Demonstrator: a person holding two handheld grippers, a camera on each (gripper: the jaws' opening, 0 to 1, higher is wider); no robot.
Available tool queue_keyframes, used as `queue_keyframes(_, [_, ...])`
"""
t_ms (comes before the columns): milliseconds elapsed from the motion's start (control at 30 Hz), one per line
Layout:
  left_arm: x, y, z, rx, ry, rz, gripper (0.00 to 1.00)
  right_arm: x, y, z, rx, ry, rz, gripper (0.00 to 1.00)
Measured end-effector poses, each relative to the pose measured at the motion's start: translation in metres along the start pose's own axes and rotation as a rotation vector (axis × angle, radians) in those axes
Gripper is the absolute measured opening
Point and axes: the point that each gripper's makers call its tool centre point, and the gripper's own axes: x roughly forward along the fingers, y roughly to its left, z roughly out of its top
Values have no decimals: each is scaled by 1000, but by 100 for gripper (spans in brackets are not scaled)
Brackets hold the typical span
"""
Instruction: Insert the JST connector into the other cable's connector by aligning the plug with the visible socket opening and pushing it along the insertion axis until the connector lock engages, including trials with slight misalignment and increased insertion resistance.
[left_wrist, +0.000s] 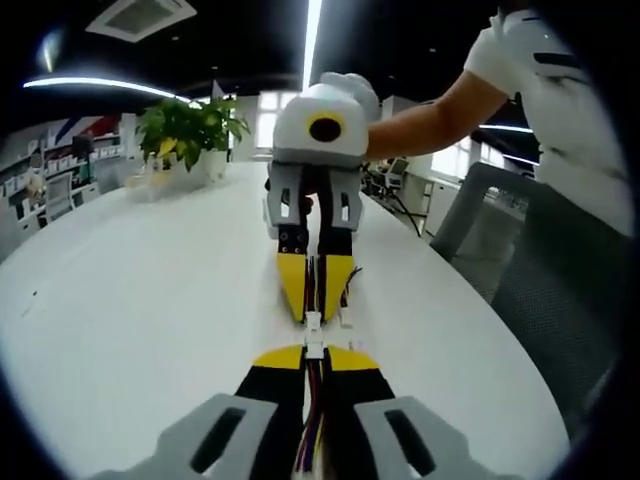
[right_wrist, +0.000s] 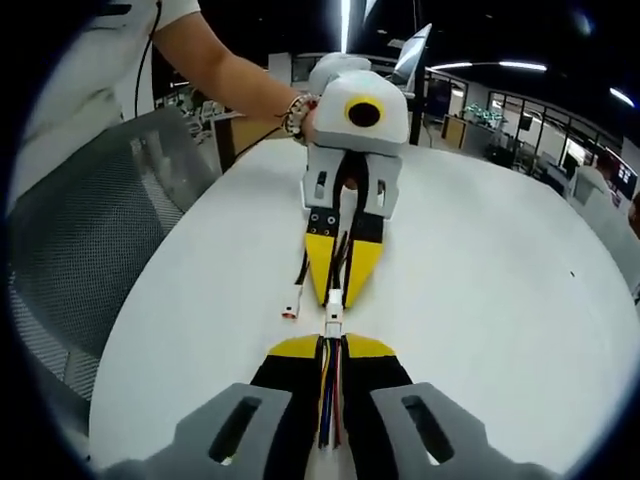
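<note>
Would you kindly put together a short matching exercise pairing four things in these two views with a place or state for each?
Things:
1. left hand-held gripper
2. potted plant
3. mesh chair
4. loose white connector

Places or states:
A. lying on the white table, beside the meeting jaw tips
B. standing at the table's far end
C. shut on a cable
D. drawn up at the table's edge

Pairs: 1-C, 2-B, 3-D, 4-A
</note>
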Motion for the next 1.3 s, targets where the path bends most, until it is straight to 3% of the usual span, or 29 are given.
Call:
queue_keyframes(433, [-14,-2,20,-48,-107,-9,0,-17,4,24,130,-191,0,4])
queue_keyframes(800, [-17,-6,26,-67,-147,-31,0,-20,11,34,155,-233,18,4])
queue_keyframes(1067, [-26,-11,40,-79,-222,-65,0,-25,19,54,146,-279,35,3])
queue_keyframes(1300, [-27,-10,41,-72,-219,-60,0,-25,15,53,145,-282,31,4])
